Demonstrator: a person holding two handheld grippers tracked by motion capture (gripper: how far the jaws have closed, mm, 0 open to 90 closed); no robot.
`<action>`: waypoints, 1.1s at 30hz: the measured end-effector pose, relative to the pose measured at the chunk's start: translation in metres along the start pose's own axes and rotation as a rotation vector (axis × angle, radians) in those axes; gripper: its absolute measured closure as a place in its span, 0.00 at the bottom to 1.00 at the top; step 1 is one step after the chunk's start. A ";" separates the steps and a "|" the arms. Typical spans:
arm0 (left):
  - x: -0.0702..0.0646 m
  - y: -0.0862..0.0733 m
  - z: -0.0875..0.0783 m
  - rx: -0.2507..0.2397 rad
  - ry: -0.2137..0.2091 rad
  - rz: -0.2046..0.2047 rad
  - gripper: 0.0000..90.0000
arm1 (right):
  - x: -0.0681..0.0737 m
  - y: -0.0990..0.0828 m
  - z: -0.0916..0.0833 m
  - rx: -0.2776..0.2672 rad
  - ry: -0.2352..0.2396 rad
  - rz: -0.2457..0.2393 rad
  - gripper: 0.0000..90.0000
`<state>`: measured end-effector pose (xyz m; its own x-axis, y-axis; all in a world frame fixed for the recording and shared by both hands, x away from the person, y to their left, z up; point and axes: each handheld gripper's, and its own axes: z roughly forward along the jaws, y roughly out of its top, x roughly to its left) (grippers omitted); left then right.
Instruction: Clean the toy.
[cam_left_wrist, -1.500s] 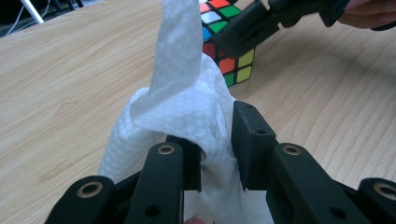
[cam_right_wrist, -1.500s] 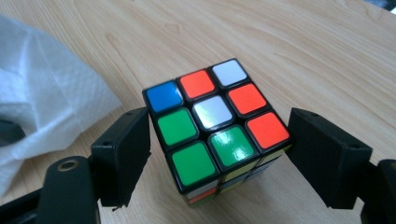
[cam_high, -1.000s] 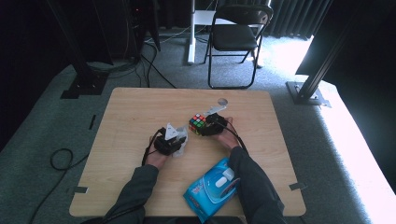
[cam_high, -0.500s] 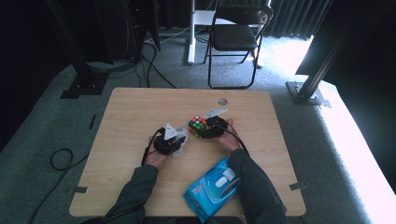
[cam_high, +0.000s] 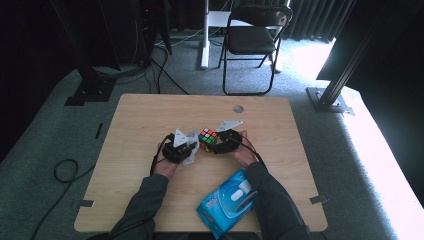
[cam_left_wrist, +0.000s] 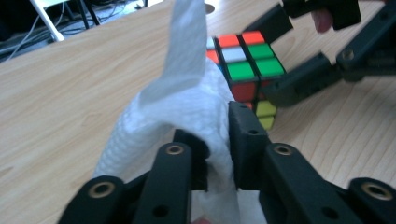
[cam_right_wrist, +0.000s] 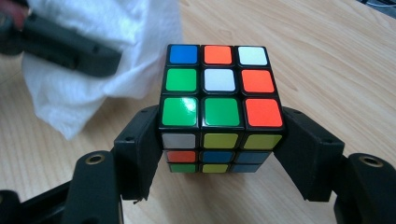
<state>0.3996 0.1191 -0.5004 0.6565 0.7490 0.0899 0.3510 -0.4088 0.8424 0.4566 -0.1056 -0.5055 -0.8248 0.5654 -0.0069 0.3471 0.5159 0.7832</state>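
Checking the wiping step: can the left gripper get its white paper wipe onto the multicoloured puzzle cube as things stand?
Probably yes. The left gripper is shut on the white paper wipe, and the multicoloured puzzle cube, clamped in the right gripper, sits right beside it with nothing between.

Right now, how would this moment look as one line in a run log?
left gripper: just closing on white wipe | right gripper: grips puzzle cube | wipe beside cube | blue wipes pack: near table edge

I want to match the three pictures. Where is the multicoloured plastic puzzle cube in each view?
High view: the multicoloured plastic puzzle cube sits mid-table, between the two grippers.
Left gripper view: upper right of centre, behind the white paper wipe.
Right gripper view: centre, clamped by the right gripper.
Shared landmark: the white paper wipe beside the cube.
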 end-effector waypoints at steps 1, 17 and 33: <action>0.001 0.001 -0.001 -0.003 0.004 0.001 0.91 | 0.001 0.000 0.000 0.001 0.000 -0.003 0.38; 0.004 0.020 -0.002 -0.022 0.008 0.001 0.97 | 0.011 -0.001 -0.002 0.003 0.012 -0.034 0.38; 0.004 0.029 0.008 0.010 0.035 0.030 0.96 | 0.016 0.000 -0.002 0.002 0.031 -0.059 0.38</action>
<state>0.4179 0.1062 -0.4795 0.6432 0.7539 0.1339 0.3379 -0.4364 0.8339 0.4425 -0.0985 -0.5045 -0.8574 0.5135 -0.0339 0.2978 0.5489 0.7810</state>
